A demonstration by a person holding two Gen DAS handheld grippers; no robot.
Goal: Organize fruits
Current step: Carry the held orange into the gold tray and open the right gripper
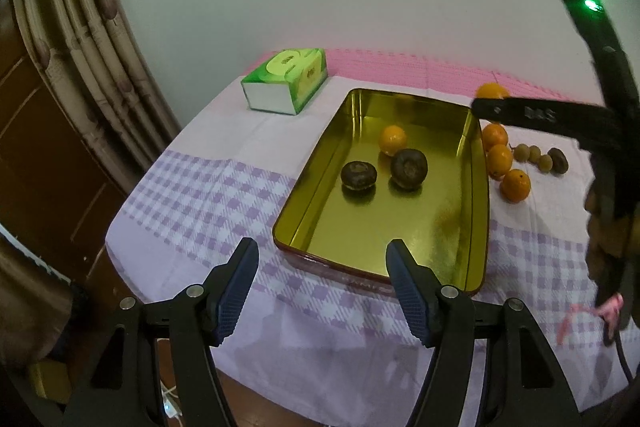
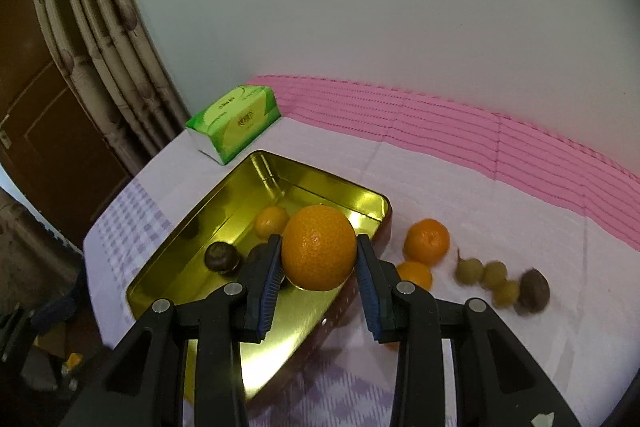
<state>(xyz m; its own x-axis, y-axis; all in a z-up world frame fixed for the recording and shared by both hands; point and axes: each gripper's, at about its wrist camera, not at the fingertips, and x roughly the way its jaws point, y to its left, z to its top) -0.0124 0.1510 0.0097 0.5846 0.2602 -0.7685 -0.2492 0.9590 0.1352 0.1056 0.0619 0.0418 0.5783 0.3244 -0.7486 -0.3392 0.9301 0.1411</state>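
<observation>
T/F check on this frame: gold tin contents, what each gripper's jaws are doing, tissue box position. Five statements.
1. The right gripper has its jaws clamped on a round orange citrus fruit. True.
2. The left gripper holds a dark brown fruit. False: its jaws are empty.
3. The rectangular gold metal tin holds two dark brown round fruits and one small orange. True.
4. The green tissue box sits inside the tin. False: it stands on the cloth beyond the tin.
5. No oranges remain on the cloth. False: several lie beside the tin.
</observation>
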